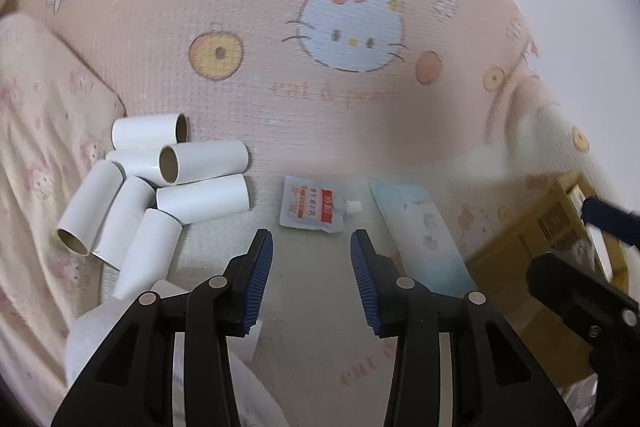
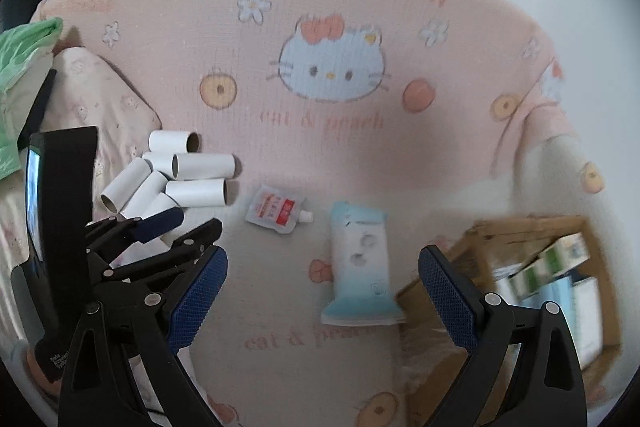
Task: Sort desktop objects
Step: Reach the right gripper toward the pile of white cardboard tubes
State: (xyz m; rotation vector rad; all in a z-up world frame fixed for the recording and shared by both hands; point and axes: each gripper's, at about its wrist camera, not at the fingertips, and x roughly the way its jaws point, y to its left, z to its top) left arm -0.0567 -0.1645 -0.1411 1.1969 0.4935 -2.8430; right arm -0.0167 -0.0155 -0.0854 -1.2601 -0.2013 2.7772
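A small white spout pouch with a red label (image 1: pixel 310 207) lies on the pink cat-print blanket (image 1: pixel 248 27), just ahead of my open, empty left gripper (image 1: pixel 312 255). A pale blue wipes pack (image 1: pixel 424 231) lies to its right. Several white cardboard tubes (image 1: pixel 160 183) are piled at the left. In the right wrist view the pouch (image 2: pixel 276 209) and the wipes pack (image 2: pixel 360 263) lie ahead of my open, empty right gripper (image 2: pixel 322 279), the tubes (image 2: pixel 180 175) lie further left, and the left gripper (image 2: pixel 160 231) shows at the left.
A cardboard box (image 2: pixel 520 267) with cartons inside stands at the right, also in the left wrist view (image 1: pixel 552 227). A pillow (image 1: pixel 40 131) lies at the left. A green bag (image 2: pixel 24 67) sits far left. The blanket's edge drops off at the right.
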